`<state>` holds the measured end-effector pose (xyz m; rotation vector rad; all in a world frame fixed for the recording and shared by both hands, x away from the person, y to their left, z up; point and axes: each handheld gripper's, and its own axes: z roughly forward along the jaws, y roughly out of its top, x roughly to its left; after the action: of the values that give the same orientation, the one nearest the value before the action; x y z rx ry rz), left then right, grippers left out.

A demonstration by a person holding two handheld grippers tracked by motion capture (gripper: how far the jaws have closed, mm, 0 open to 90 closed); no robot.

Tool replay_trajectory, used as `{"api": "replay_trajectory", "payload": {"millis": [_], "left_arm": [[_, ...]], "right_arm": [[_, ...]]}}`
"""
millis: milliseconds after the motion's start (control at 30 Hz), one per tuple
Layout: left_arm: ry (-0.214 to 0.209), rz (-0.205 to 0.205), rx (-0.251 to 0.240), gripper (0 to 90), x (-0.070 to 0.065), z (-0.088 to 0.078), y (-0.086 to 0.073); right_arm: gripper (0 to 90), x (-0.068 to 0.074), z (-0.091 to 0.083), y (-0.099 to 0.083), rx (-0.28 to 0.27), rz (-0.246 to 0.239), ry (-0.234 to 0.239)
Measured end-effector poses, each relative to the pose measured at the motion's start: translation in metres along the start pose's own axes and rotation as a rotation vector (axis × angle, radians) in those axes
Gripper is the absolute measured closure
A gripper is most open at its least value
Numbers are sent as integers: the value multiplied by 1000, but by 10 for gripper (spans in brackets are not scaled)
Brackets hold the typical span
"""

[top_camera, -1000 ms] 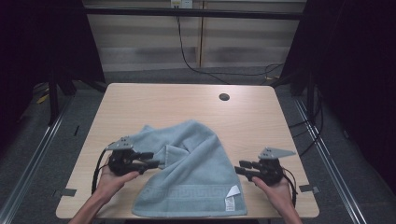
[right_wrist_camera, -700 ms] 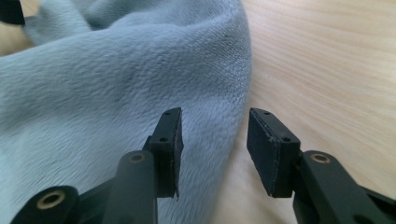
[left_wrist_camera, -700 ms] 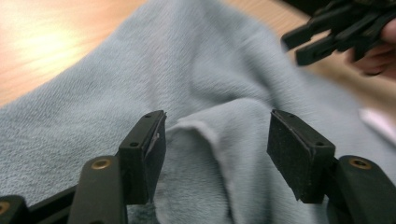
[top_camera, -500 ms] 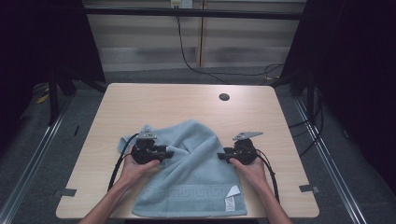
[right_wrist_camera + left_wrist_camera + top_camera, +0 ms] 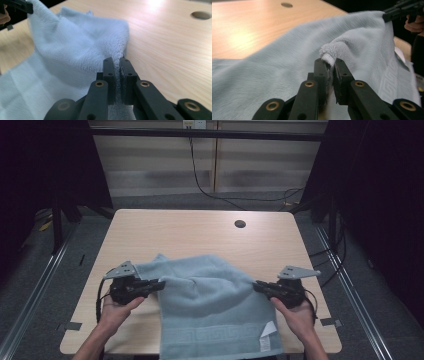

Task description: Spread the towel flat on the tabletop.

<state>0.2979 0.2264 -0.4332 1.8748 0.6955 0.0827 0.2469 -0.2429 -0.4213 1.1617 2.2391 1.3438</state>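
The towel's (image 5: 215,315) near edge runs off the bottom of the high view, as do the person's forearms. Cloth folds hide the pad faces of each hand-held gripper where they pinch it. The towel covers the table (image 5: 200,235) beneath it, and the white label (image 5: 267,342) is too small to read.

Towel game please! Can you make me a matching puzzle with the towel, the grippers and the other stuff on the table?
Things:
1. towel
2. left gripper
3. right gripper
4. round hole

Descriptions:
A. dark spot in the far part of the table
B. light blue, with a white label at one near corner
C. pinching the towel's edge on the high view's left
D. pinching the towel's edge on the high view's right

Pairs: 1-B, 2-C, 3-D, 4-A
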Motion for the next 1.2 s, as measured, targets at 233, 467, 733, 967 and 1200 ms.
{"api": "replay_trajectory", "payload": {"millis": [233, 467, 733, 967, 1200], "left_arm": [[-61, 5, 51, 817, -15, -16, -24], [-80, -4, 37, 689, -14, -22, -29], [-15, -60, 136, 636, 12, 16, -36], [38, -24, 285, 772, 15, 41, -56], [34, -42, 265, 813, 18, 39, -59]], "right_arm": [[839, 23, -33, -25, 2, 1, 56], [778, 43, -13, -62, 125, -3, 128], [632, 40, -11, -57, 103, 4, 159], [616, 9, 7, -24, 33, 6, 139], [539, -20, 81, 0, 93, 35, 164]]}}
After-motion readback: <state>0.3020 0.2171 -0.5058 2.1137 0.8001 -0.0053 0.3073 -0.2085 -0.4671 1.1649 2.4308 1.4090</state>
